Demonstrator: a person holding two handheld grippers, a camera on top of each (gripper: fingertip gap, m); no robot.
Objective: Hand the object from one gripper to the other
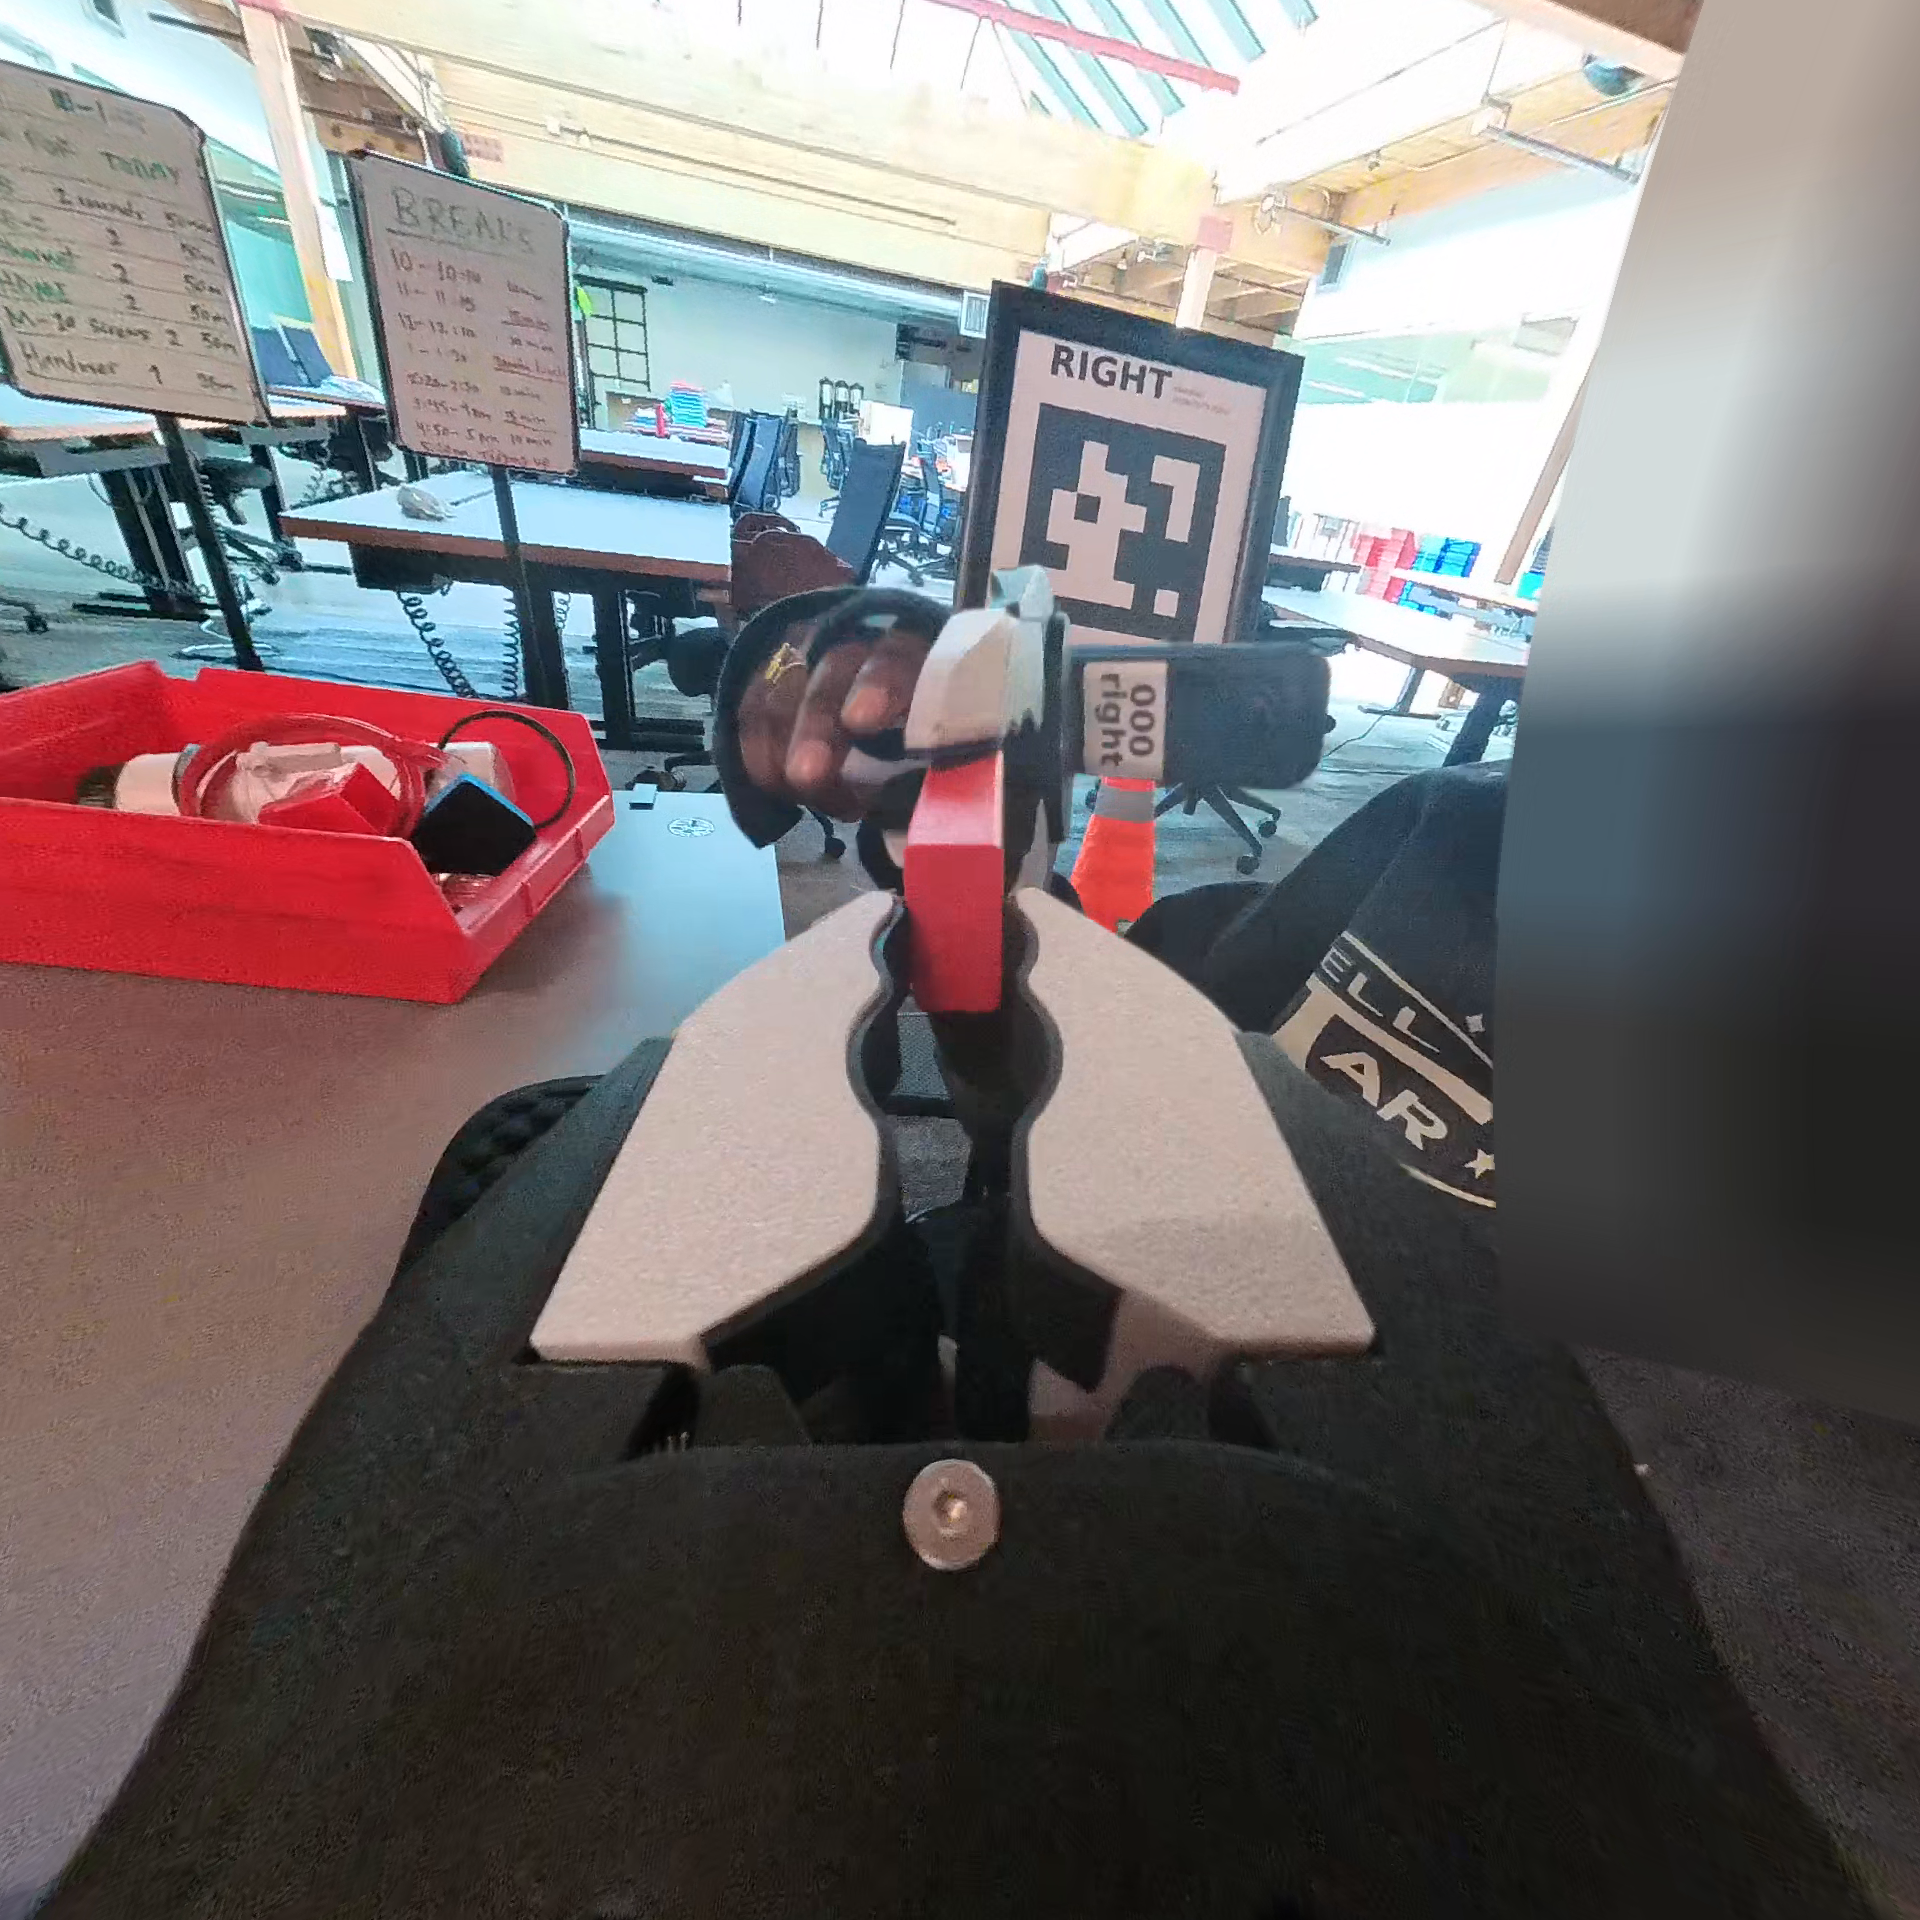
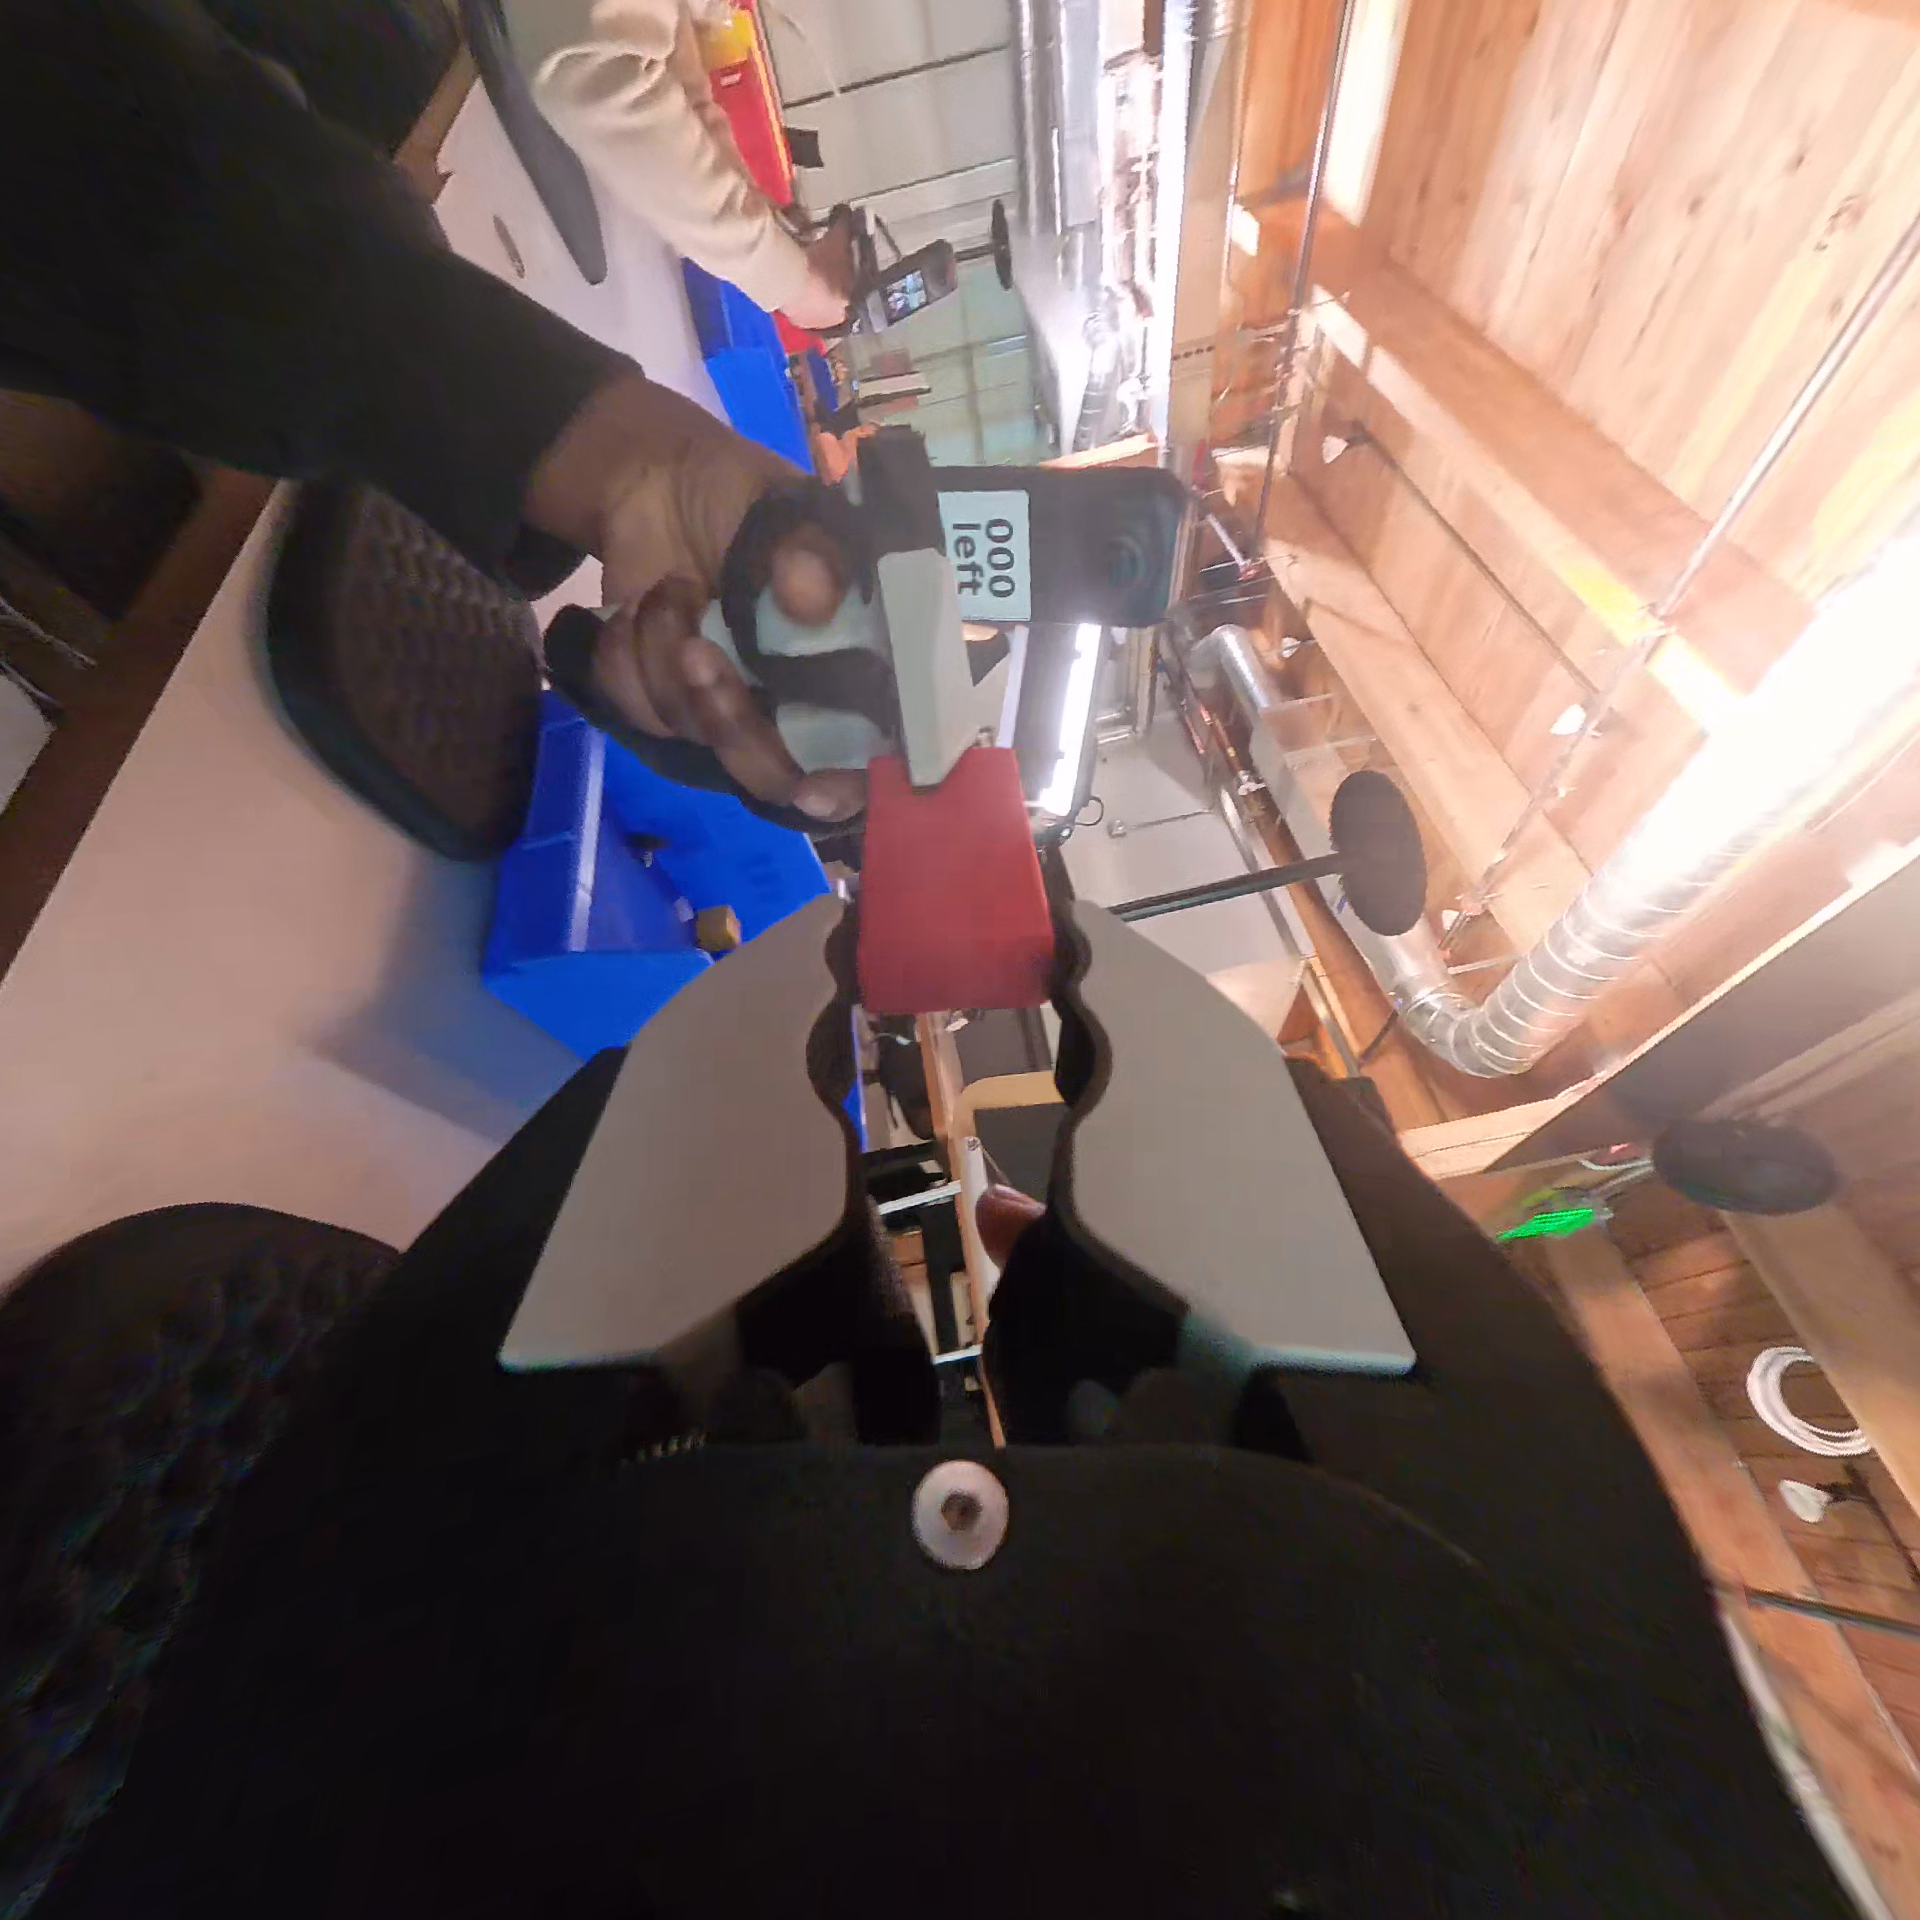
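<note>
Showing the mid-air exchange: at far left a red bin (image 1: 260, 894) rests on the table (image 1: 208, 1143); at centre the red block (image 1: 951, 914), a plain matte oblong, stands between the tips of the left gripper (image 1: 956, 935), clenched on its lower end. Its long axis runs up and away toward the right gripper (image 1: 971, 748), whose tips meet the upper end. In the right wrist view the right gripper (image 2: 951, 935) grasps the block across its width
</note>
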